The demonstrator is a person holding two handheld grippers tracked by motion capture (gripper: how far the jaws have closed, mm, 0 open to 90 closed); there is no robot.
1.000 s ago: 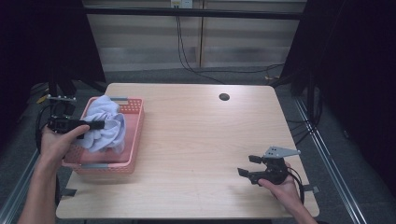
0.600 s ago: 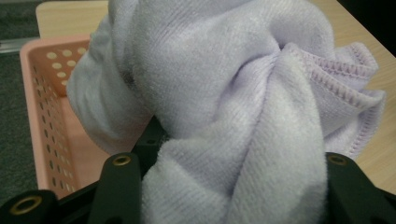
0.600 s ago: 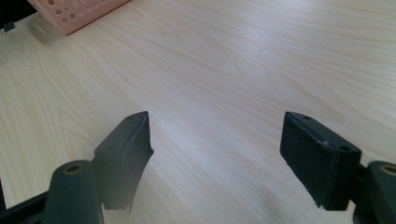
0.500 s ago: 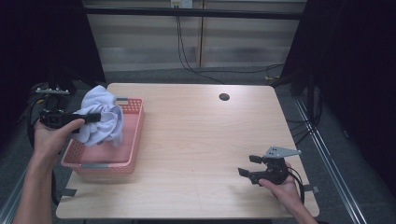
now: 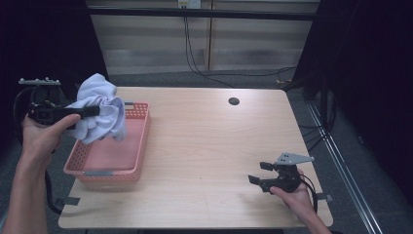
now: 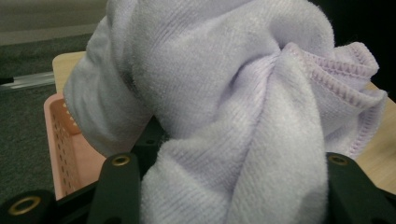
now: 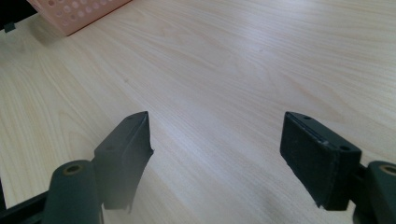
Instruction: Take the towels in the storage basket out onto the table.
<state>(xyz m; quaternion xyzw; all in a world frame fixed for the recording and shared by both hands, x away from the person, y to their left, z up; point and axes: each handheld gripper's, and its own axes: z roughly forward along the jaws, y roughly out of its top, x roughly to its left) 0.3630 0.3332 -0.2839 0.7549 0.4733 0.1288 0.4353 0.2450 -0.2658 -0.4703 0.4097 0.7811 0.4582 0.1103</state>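
Note:
A bunched pale lilac towel [image 5: 100, 111] hangs in the air above the pink plastic basket [image 5: 137, 151] at the table's left. My left gripper [image 5: 90, 112] is shut on the towel, held level over the basket's far left corner. In the left gripper view the towel [image 6: 233, 107] bulges between the two black jaws, with the basket [image 6: 58, 135] below at the left. My right gripper [image 5: 257, 172] rests low at the table's front right, open, its jaws wide apart over bare wood [image 7: 215, 154] with nothing between them.
The light wooden table [image 5: 209, 141] has a round cable hole [image 5: 234, 101] near its far edge. A corner of the pink basket [image 7: 70, 14] lies far off in the right gripper view. Dark curtains and cables stand behind the table.
My left gripper has risen with the towel, lifting it out of the basket and up to the left. The right gripper has stayed still.

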